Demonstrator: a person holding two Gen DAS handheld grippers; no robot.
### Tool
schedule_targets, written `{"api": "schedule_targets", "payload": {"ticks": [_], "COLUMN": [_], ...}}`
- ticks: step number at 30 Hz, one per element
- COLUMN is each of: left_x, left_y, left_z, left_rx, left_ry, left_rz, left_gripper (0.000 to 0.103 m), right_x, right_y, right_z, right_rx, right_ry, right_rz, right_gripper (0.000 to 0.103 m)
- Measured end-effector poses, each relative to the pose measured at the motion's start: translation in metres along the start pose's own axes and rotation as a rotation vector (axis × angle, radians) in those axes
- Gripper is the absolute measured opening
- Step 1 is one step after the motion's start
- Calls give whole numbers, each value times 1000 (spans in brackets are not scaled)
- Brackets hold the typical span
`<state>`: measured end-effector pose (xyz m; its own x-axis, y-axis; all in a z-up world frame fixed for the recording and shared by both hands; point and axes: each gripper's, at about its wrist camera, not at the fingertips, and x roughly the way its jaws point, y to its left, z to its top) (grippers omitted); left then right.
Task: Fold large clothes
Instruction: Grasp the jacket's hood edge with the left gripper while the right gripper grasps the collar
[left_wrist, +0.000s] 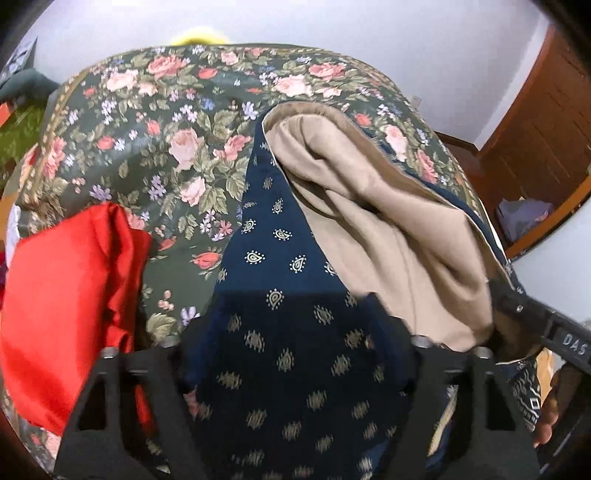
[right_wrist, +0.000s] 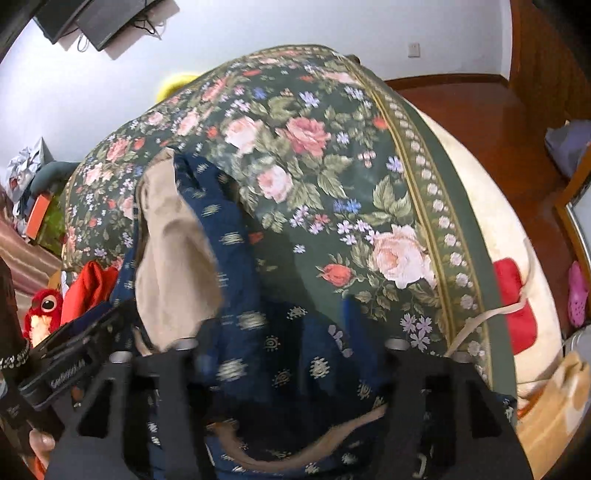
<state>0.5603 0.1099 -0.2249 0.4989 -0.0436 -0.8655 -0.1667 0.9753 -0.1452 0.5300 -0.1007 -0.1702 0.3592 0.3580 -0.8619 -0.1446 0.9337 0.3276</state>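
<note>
A navy garment (left_wrist: 280, 258) with small gold paisley marks lies bunched on a floral bedspread (left_wrist: 155, 129), its beige lining (left_wrist: 388, 229) turned outward. My left gripper (left_wrist: 297, 343) points down at it, jaws apart, with navy cloth filling the gap between the fingers. The right gripper's black body (left_wrist: 546, 328) pokes in at the right edge beside the beige fold. In the right wrist view the same garment (right_wrist: 229, 229) and its beige lining (right_wrist: 173, 251) lie on the bedspread (right_wrist: 314, 166). My right gripper (right_wrist: 291, 347) stands over them, jaws apart, with navy cloth between.
A red cloth (left_wrist: 66, 295) lies left of the garment. A red plush toy (right_wrist: 44, 310) sits past the bed's left side. The cream mattress edge (right_wrist: 498, 221) with a red patch drops to a wooden floor (right_wrist: 480, 110). A pink shoe (right_wrist: 578, 295) lies there.
</note>
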Motion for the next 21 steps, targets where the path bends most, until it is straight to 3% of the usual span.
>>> {"api": "schedule_targets", "payload": {"ticks": [1,2,3,4,7,9,15,21], "left_x": [3,4,2,1,-6,-12,-65,-139], "left_y": [2,4,4,3,-4,-9,-21,-26], "left_z": [-1,-3,-5,-6,-8,-8,-15,-40], "left_rx": [-11,-18,-14,0,63,92,141,210], "left_ry": [-8,-29,-49,-61,-85,-88,-151,-214], "left_rz": [-13,-20,-13,-1,39,86,48,-5], "left_gripper": [58,53,41,36,4,2,2,2], "right_x": [2,3,2,0,-14,-30,-89,-132], "right_y": [-1,-3,-3,-1,3,7,37,41], "right_z": [0,-2,-4,-5,-6,-6,-20,-56], "right_rx": [-2,-5,-12,-27,-53,-51,-157,-228], "right_ry": [1,-1,-9,-18,-65,-97,-185,-207], "right_rz": [3,7,7,8,25,68,96,112], "right_gripper": [26,24,19,13,9,7,7,7]}}
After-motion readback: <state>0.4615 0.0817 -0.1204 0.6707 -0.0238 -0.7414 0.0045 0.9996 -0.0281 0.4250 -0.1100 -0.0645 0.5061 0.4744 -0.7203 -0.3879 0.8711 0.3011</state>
